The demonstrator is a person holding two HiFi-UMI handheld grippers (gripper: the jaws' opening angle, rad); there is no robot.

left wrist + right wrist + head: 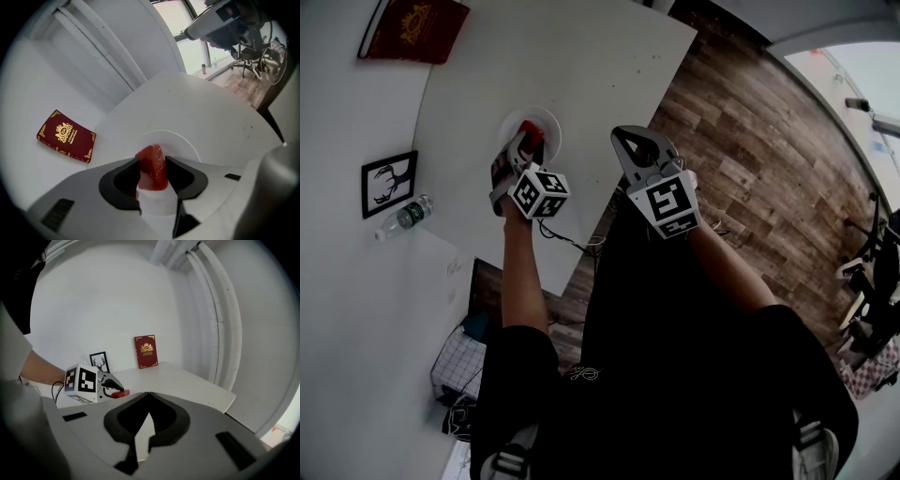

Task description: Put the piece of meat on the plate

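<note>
Left gripper view showed the meat (152, 171) at lower center, between the left gripper's (153, 159) loosened jaws and over the plate (183, 143). Placement seemed nearly done, with only withdrawal left. Right gripper (149, 393) sat clenched, empty.

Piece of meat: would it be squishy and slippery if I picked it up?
Probably a bit slippery: the piece of meat looks glossy. It seems fairly firm, showing a blocky shape between the left gripper's jaws. Standing tall and narrow, it might tip on the plate.
</note>
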